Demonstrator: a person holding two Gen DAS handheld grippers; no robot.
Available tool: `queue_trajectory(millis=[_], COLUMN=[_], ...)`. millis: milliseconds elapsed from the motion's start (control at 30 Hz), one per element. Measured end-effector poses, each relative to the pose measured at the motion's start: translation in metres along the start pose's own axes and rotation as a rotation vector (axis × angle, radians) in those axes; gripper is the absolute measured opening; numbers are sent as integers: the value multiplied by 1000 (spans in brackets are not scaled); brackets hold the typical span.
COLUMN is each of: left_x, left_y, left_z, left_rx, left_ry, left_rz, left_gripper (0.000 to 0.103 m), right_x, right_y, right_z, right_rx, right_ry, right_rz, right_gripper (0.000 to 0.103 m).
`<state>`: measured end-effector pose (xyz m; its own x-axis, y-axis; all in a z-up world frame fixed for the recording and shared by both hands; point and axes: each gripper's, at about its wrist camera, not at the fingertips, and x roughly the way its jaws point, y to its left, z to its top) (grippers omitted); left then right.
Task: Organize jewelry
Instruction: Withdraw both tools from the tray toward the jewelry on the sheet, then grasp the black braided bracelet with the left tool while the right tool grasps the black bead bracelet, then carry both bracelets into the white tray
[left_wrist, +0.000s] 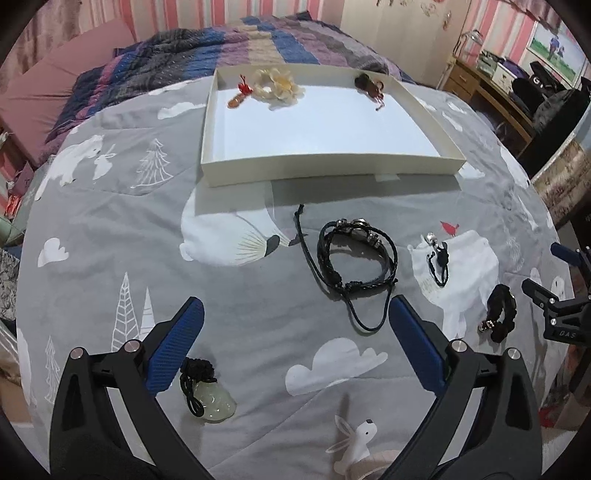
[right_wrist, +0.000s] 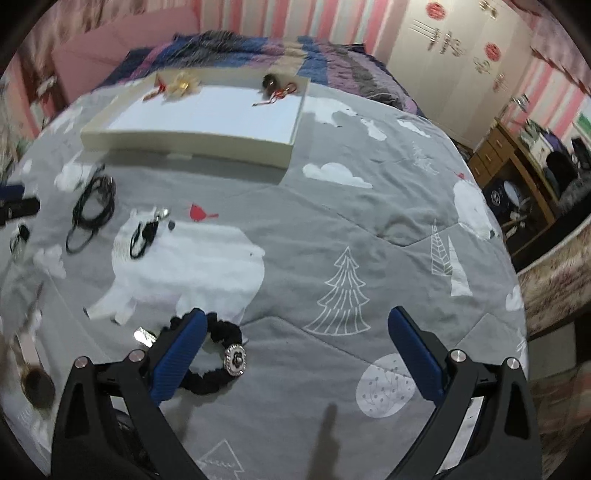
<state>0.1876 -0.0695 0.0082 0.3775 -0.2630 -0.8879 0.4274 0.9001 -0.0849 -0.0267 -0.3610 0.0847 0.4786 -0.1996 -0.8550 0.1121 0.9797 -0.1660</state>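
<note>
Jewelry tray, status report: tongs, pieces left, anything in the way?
Both tongs open, empty: left, right. White tray holds three pieces. Black scrunchie beside right tongs; jade pendant beside left. Path to tray clear.

Bedspread (left_wrist: 258, 192): soft quilted cloth, matt grey with white printed figures. Box (left_wrist: 332, 168): smooth matt card, cream outside, white floor with a faint sheen. Left gripper (left_wrist: 295, 325): matt black plastic arms, shiny metal pins, blue pads (left_wrist: 173, 354) finely ribbed like rubber. Right gripper (right_wrist: 295, 332) was finished the same. Bracelet (left_wrist: 356, 254): braided black cord, possibly leather, with bright metal beads. Pendant (left_wrist: 216, 400): pale green, glossy, stone-like, on knotted black cord. Scrunchie (right_wrist: 218, 365): ruffled matt black cloth with a sparkling metal charm.
</note>
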Motion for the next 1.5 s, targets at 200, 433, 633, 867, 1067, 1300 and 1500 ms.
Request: queue_trajectory(millis=[200, 433, 633, 867, 1067, 1300, 1500], left_x=[12, 33, 45, 61, 69, 68, 63], left_y=[-5, -17, -23, -31, -35, -28, -24], left_z=[7, 14, 26, 37, 35, 33, 30], left_rx=[29, 76, 99, 122, 141, 129, 127], left_ry=[62, 118, 130, 154, 169, 164, 157], left_rz=[-46, -61, -61, -64, -57, -47, -52], left_gripper=[96, 81, 74, 53, 30, 7, 6], right_x=[2, 13, 28, 36, 34, 30, 32], right_y=[10, 19, 23, 23, 25, 28, 23], right_z=[2, 4, 2, 3, 2, 1, 4], right_rx=[-66, -114, -140, -132, -125, -124, -124], right_ry=[68, 134, 222, 259, 264, 261, 249], right_rz=[52, 74, 118, 166, 225, 259, 247], right_gripper=[99, 98, 72, 62, 42, 21, 15])
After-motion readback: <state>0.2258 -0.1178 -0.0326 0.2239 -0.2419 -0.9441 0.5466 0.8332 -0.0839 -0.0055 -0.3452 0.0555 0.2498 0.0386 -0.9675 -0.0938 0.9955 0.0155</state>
